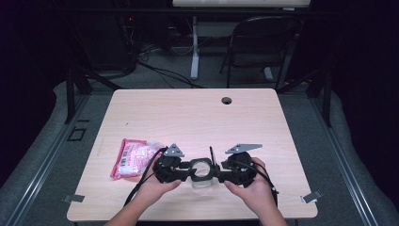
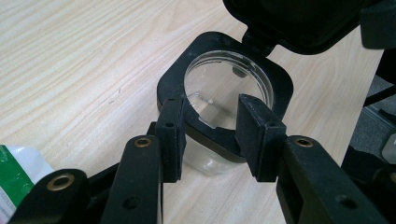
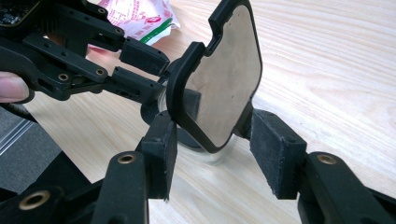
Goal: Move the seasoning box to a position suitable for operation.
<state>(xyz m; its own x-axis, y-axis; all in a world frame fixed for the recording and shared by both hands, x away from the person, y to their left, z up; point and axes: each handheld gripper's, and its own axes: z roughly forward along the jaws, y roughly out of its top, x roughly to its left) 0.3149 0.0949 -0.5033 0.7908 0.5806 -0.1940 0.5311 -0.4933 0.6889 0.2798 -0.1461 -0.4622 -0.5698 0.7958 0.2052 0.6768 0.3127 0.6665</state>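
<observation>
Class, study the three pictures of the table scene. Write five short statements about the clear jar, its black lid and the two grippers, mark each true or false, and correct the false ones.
1. The hinged black flip lid of the clear round plastic jar stands open. True.
2. The jar is full of red liquid. False: it looks clear and empty inside.
3. The left gripper has its jaws at the jar's black square collar. True.
4. A pink and white plastic packet lies on the light wooden table to the person's right. False: it lies to the left, beside the left gripper.
5. The right gripper rests far from the jar. False: its jaws sit on either side of the raised lid.
</observation>
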